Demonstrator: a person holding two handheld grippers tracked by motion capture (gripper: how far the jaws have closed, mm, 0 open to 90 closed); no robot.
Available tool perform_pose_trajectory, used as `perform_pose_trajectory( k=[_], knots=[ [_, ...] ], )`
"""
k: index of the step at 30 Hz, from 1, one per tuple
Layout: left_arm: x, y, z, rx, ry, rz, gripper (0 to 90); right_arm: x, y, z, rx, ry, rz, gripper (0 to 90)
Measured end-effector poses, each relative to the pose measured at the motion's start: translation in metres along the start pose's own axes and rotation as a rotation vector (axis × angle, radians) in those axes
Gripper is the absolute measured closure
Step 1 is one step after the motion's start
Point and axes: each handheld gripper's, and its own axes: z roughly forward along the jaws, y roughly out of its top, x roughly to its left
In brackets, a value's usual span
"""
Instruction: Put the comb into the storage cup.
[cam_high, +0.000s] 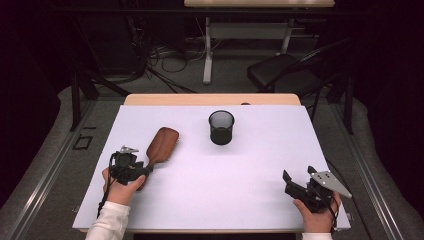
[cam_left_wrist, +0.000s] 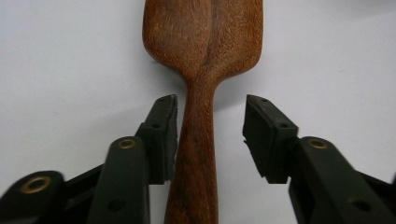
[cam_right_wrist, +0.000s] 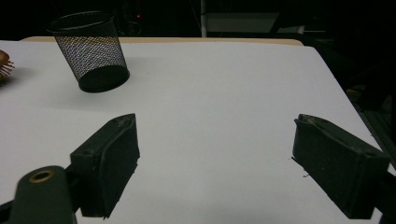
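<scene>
On the white table (cam_high: 215, 185), with the mesh cup (cam_high: 221, 127) standing beyond, the wooden brush (cam_high: 161, 144) lies flat at the left, its handle between the left gripper (cam_left_wrist: 211, 133)'s parted jaws, unpinched, probably a release needing a clear backing-off, while the right gripper (cam_high: 296, 184) hangs spread, empty.

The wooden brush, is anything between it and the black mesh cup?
Nothing visible. The wooden brush lies on the white table, and only bare tabletop separates it from the black mesh cup. The left hand-held gripper has its jaws on either side of the brush handle.
</scene>
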Motion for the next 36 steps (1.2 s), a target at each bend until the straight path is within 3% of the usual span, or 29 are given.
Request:
perform_pose_trajectory(
  k=[7, 9, 12, 14, 16, 19, 24, 29, 36],
  knots=[
    [0.001, 0.002, -0.001, 0.005, -0.007, 0.013, 42.2, 0.000, 0.000, 0.000, -0.001, 0.001, 0.001, 13.7],
    [0.001, 0.002, 0.000, 0.012, -0.001, 0.043, 40.4, 0.000, 0.000, 0.000, 0.001, -0.001, 0.000, 13.7],
    [0.001, 0.002, 0.001, 0.010, -0.018, 0.047, 40.2, 0.000, 0.000, 0.000, 0.003, 0.001, 0.002, 13.7],
    [0.003, 0.002, 0.001, -0.026, -0.031, 0.102, 40.0, 0.000, 0.000, 0.000, 0.008, 0.004, 0.001, 13.7],
    [0.003, 0.004, 0.000, -0.022, -0.034, 0.088, 40.1, 0.000, -0.001, 0.001, 0.000, 0.002, 0.005, 13.7],
    [0.005, 0.007, -0.003, -0.021, -0.029, 0.110, 40.1, 0.000, -0.001, 0.001, 0.000, 0.001, 0.002, 13.7],
    [0.009, 0.009, -0.004, 0.000, -0.036, 0.096, 33.6, 0.000, -0.001, 0.001, 0.006, 0.003, 0.004, 13.7],
    [0.012, 0.012, -0.001, 0.009, -0.044, 0.083, 15.7, 0.001, -0.001, 0.001, 0.008, 0.004, 0.006, 13.7],
    [0.018, 0.018, 0.003, 0.015, -0.056, 0.051, 0.5, 0.000, -0.001, 0.002, 0.010, 0.007, 0.009, 13.7]
  ],
)
